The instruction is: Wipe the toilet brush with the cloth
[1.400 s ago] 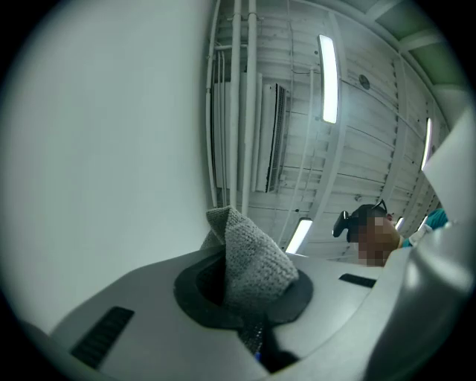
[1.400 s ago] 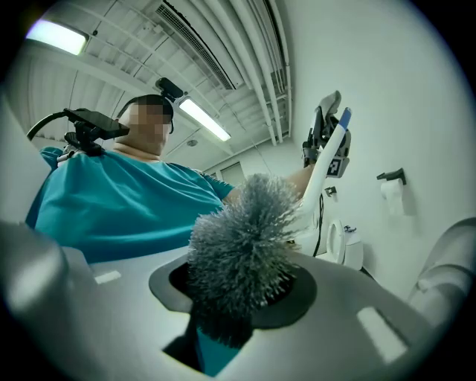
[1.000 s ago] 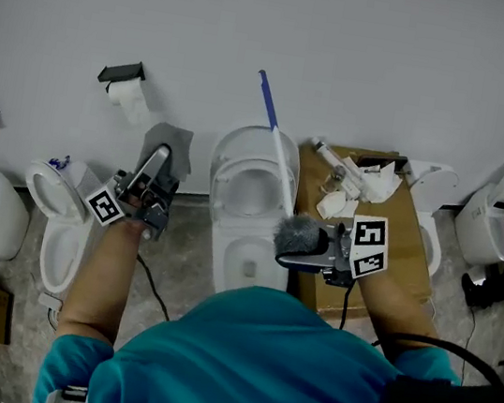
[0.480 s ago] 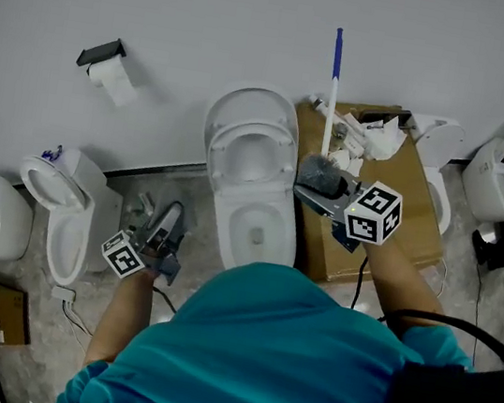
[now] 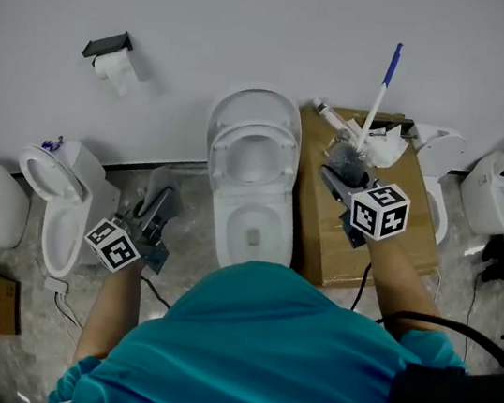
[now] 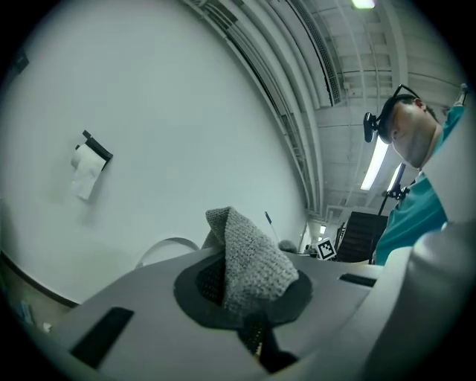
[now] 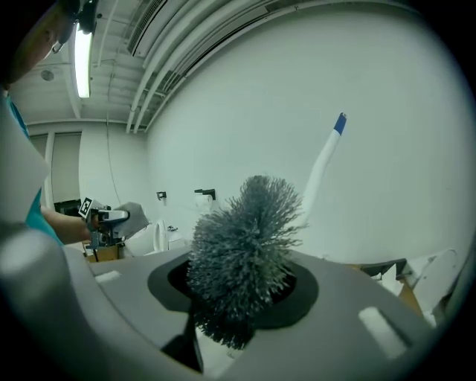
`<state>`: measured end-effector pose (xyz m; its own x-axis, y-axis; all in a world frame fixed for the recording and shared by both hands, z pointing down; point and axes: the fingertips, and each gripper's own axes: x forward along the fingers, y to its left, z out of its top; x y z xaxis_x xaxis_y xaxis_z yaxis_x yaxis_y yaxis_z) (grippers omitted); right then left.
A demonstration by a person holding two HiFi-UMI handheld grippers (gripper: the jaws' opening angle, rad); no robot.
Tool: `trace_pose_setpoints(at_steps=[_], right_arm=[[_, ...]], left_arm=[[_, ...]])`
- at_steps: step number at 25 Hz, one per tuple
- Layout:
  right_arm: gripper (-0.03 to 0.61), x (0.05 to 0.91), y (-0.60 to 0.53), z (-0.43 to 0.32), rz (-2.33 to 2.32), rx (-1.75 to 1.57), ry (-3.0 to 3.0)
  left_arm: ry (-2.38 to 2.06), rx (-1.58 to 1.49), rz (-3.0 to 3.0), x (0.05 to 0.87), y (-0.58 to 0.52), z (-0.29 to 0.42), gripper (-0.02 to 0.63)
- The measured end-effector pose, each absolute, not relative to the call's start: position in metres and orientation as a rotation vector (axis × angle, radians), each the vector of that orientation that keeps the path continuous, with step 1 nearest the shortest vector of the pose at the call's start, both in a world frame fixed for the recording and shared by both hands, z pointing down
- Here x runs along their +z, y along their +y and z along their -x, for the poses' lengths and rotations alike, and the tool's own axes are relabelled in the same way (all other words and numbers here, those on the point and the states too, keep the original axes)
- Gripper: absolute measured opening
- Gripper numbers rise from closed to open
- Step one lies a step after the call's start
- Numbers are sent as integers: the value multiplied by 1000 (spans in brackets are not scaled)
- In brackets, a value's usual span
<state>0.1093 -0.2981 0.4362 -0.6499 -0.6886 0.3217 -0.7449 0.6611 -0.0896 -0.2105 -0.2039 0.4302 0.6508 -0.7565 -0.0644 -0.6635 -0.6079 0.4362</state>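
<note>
My right gripper (image 5: 338,177) is shut on the toilet brush, clamped at its grey bristle head (image 7: 242,253). The white handle (image 7: 320,167) with its blue tip (image 5: 395,52) slants up and to the right against the wall. In the head view the brush head (image 5: 345,154) hangs over the cardboard box (image 5: 397,243). My left gripper (image 5: 161,200) is low, left of the middle toilet, and shut on a grey knitted cloth (image 6: 249,264) that stands up from its jaws. Cloth and brush are well apart, with the toilet between them.
A white toilet (image 5: 252,172) with its lid up stands between the grippers. The cardboard box carries crumpled paper and bottles (image 5: 375,144). Smaller toilets stand at the left (image 5: 53,202) and right (image 5: 495,192). A toilet-roll holder (image 5: 112,55) hangs on the wall.
The left gripper has dropped with the cloth from wall height to beside the toilet's base. The right gripper has swung the brush from over the toilet bowl to above the cardboard box.
</note>
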Motion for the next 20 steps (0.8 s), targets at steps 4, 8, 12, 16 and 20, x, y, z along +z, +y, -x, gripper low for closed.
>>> trace_pose_setpoints(at_steps=[4,8,12,16,20], right_arm=[[156,429,-297,-107,-1143,262,-2621],[156,425,-296,-107,-1140,243,-2627],[156,425,-294,-107,-1139,239,-2627],[156,423,-295,-109,-1145,235,-2626],[156,424,-295,-107,-1138,224,-2625]], left_arm=[[-1126,-334,-2515,425,-206,206,12],[-1131,-318,-2533,422,-207,201,12],[-1127,-315,-2550,421,-209,200,12],[-1138,-303,-2551,420,-209,200,12],[-1144,-308,-2550,420,-210,202,12]])
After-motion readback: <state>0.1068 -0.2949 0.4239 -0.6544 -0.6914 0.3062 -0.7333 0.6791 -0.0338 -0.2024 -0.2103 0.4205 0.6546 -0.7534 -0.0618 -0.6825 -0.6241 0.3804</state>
